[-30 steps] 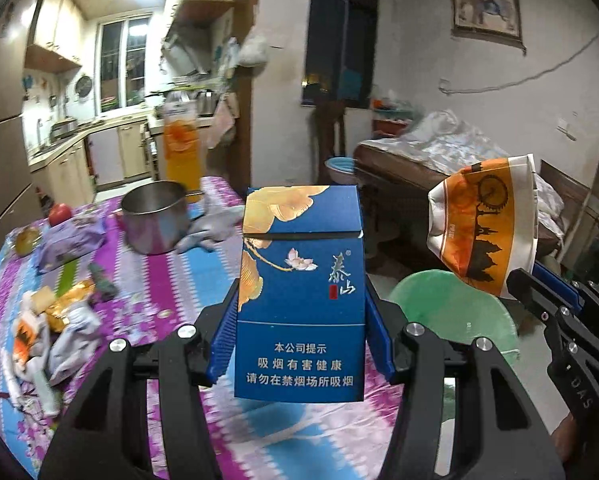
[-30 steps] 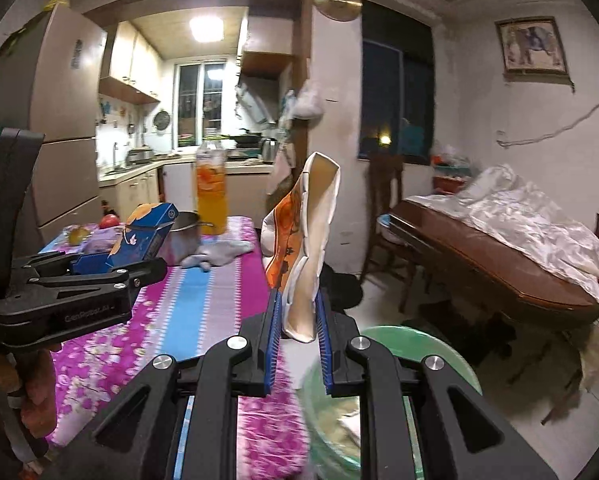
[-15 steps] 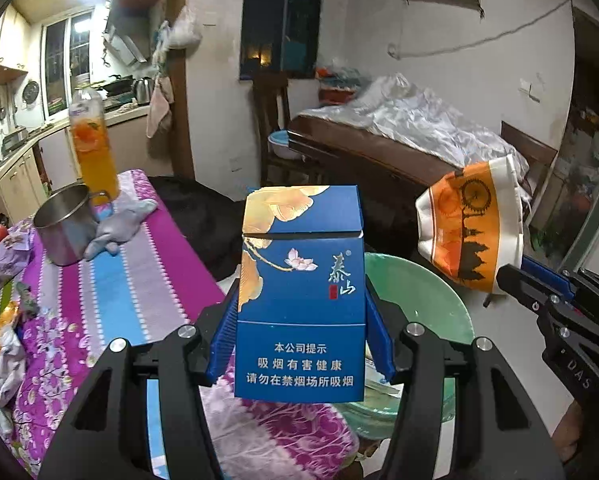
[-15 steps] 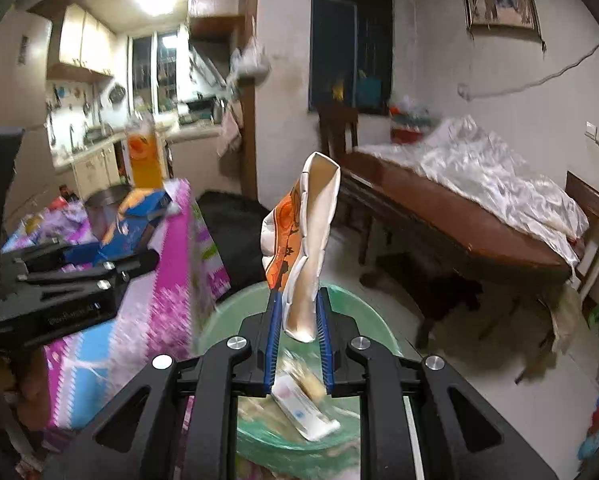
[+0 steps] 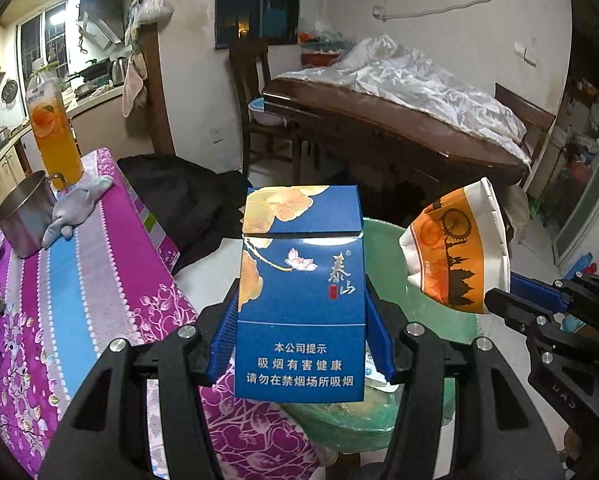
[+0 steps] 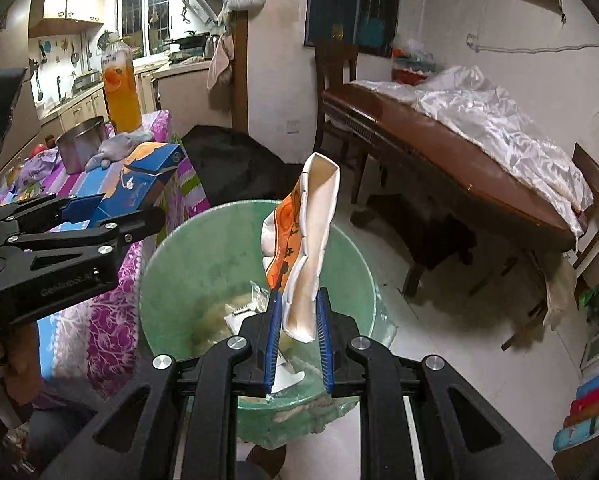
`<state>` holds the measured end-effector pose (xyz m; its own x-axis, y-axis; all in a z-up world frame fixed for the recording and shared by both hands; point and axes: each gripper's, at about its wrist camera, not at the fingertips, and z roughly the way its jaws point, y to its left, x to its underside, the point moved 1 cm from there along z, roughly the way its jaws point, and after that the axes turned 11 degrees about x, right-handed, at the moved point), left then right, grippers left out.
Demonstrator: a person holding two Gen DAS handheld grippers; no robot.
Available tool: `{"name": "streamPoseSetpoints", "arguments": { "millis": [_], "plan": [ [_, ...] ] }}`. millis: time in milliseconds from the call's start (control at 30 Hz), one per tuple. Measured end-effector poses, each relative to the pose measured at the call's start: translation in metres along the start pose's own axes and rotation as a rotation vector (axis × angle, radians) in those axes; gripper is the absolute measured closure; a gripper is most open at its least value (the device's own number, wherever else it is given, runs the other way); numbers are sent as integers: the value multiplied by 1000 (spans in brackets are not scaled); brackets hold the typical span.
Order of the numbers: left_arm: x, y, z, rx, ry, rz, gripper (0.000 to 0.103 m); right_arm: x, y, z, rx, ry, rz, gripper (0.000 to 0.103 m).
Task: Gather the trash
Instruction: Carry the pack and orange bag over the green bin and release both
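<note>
- Left gripper (image 5: 301, 344) clamps blue cigarette pack (image 5: 299, 292), upright, w/ green bin (image 5: 383, 264) behind it at 2 o'clock.
- Right gripper (image 6: 297, 344) pinches squashed paper cup (image 6: 303, 248) above bin, trash inside.
- Table (image 5: 83, 280) at 9 o'clock.

Left gripper (image 5: 301, 344) holds a cigarette pack (image 5: 299, 292) upright between its pads, above the near edge of the bin (image 5: 383, 264) and just beside the corner of the clothed table (image 5: 79, 280). Right gripper (image 6: 297, 344) holds a flattened paper cup (image 6: 303, 248) directly over the bin's mouth; scraps of trash (image 6: 239, 312) lie in the bin. Bin stands on the floor just right of the table. On the table's far end: metal mug (image 5: 23, 220), rag (image 5: 75, 208) touching it, drink bottle (image 5: 53, 132) behind both. Wooden table (image 6: 439, 168) stands right of the bin, sheet (image 6: 495, 124) on top, chair (image 6: 335, 76) at its far end.
</note>
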<state>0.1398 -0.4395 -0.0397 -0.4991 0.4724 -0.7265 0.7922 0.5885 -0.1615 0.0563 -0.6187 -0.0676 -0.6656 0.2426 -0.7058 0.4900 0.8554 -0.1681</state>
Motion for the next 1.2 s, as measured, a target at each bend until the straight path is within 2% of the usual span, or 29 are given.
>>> {"name": "streamPoseSetpoints", "arguments": {
  "millis": [533,700,800,1200],
  "plan": [
    [6,-6,17,-13,57,12,50,6,4,11,-21,44,20,84],
    [8,-7,20,-36,76,19,50,2,1,26,-74,108,42,84],
    [7,-8,23,-47,92,24,50,-3,1,31,-75,131,22,84],
    [6,-11,25,-41,104,31,49,-8,3,34,-75,133,6,84]
  ]
}}
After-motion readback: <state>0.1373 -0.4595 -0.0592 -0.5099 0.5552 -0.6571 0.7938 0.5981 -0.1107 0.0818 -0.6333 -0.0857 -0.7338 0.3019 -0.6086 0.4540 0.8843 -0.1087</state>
